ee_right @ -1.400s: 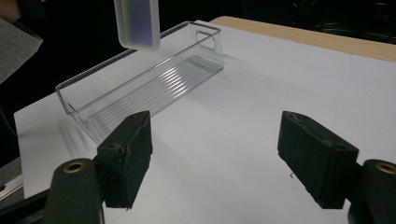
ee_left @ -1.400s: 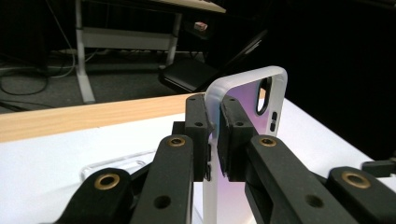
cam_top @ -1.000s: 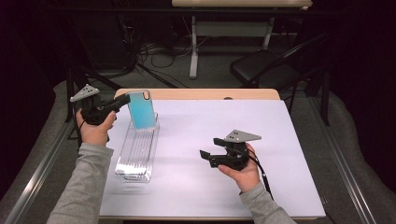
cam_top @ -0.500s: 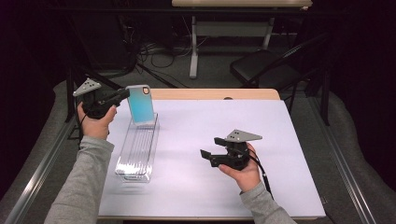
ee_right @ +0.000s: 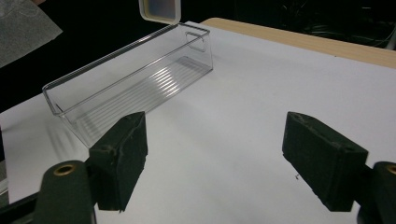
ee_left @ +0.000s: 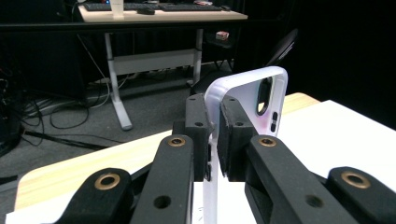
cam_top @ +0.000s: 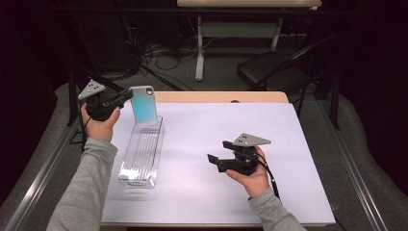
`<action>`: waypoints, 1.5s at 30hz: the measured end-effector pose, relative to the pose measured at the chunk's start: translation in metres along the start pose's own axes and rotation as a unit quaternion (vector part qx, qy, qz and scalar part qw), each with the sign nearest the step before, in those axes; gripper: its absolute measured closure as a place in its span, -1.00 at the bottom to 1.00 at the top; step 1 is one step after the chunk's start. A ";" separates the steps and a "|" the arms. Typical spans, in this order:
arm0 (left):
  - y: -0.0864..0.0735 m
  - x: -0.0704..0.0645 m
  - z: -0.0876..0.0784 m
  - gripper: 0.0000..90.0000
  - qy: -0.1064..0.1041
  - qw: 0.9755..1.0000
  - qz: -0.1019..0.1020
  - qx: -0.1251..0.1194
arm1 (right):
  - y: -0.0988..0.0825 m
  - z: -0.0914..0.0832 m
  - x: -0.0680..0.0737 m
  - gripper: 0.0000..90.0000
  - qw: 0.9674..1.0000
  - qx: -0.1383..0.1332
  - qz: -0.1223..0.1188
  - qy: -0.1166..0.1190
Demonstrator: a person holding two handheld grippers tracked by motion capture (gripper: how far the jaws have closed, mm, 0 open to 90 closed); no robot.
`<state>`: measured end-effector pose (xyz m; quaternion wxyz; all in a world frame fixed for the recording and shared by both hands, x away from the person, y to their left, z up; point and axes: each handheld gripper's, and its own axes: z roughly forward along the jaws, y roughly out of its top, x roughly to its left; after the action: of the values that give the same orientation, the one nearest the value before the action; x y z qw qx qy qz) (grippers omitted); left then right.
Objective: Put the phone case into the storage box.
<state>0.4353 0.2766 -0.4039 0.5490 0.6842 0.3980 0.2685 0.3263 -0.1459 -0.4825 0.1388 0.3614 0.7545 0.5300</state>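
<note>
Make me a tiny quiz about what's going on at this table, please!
1. True or false: the left gripper is shut on the phone case.
2. What lies under the case? A) a bowl B) a clear bin C) a book
3. Is anything between the right gripper jaws?

Key: 1. True. 2. B, the clear bin. 3. No, they stand open over the table.

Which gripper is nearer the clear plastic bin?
Left. The left gripper holds a phone case just above the clear plastic bin's far end; the right gripper sits open, apart to its right.
</note>
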 end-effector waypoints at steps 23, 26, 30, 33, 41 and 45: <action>-0.010 0.016 0.020 0.87 -0.006 1.000 0.014 -0.002 | -0.001 -0.022 -0.009 -0.66 1.000 -0.018 -0.004 -0.015; -0.012 0.016 0.022 0.87 -0.009 1.000 0.016 0.001 | -0.002 -0.026 -0.011 -0.66 1.000 -0.017 -0.003 -0.016; -0.015 0.017 0.025 0.87 -0.013 1.000 0.018 0.004 | -0.005 -0.033 -0.014 -0.66 1.000 -0.020 0.005 -0.019; -0.017 0.018 0.026 0.87 -0.012 1.000 0.017 0.005 | -0.007 -0.040 -0.018 -0.66 0.999 -0.031 0.012 -0.016; -0.022 0.019 0.031 0.87 -0.016 1.000 0.016 0.012 | -0.011 -0.057 -0.029 -0.75 0.998 -0.047 0.016 -0.028; -0.023 0.018 0.034 0.87 -0.018 1.000 0.019 0.014 | -0.016 -0.064 -0.035 -0.80 0.998 -0.046 0.019 -0.038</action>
<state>0.4667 0.2757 -0.4361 0.5413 0.7040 0.3787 0.2607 0.3066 -0.2174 -0.4773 0.1732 0.3887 0.7167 0.5525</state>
